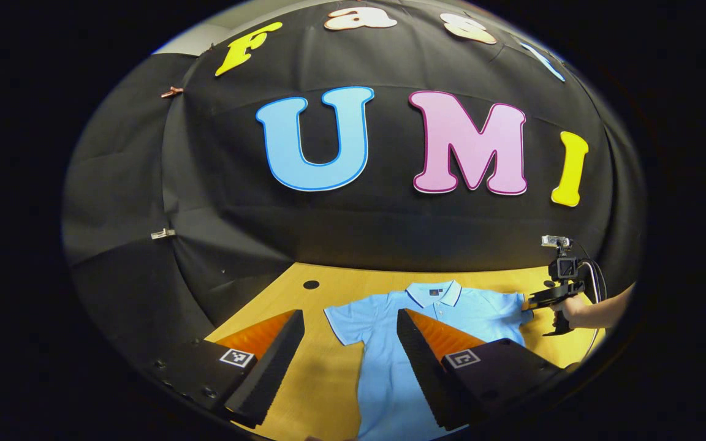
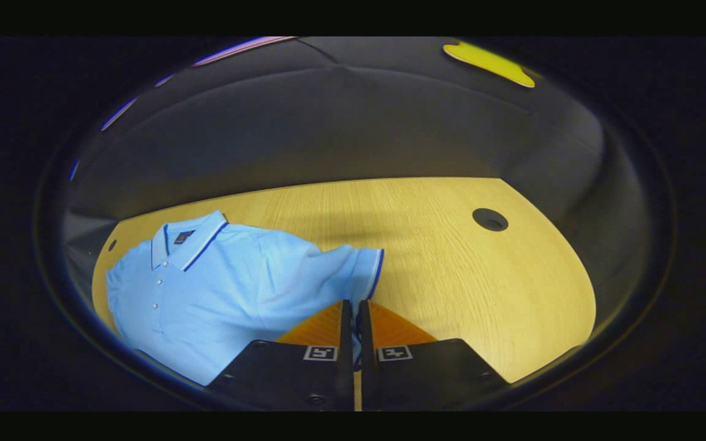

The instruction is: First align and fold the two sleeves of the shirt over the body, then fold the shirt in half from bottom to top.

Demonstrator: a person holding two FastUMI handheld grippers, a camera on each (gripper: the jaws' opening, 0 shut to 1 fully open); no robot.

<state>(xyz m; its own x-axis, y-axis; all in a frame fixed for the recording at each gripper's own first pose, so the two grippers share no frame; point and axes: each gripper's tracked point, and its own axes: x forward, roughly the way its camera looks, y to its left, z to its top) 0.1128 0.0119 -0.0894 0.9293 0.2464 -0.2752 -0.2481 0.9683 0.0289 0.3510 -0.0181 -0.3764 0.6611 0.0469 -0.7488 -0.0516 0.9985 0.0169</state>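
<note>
A light blue polo shirt lies face up on the wooden table, collar toward the far wall. My left gripper hovers open above the shirt's near left side, with the left sleeve between its fingers' line of sight. In the right gripper view, my right gripper is shut on the hem of the other sleeve, which is drawn out sideways and slightly raised from the shirt body. The left gripper view shows that right gripper at the sleeve's end, held by a hand.
The table has a round cable hole beyond the sleeve, and another hole near the back left. The black cloth wall closes off the back and sides. Bare wood surrounds the shirt.
</note>
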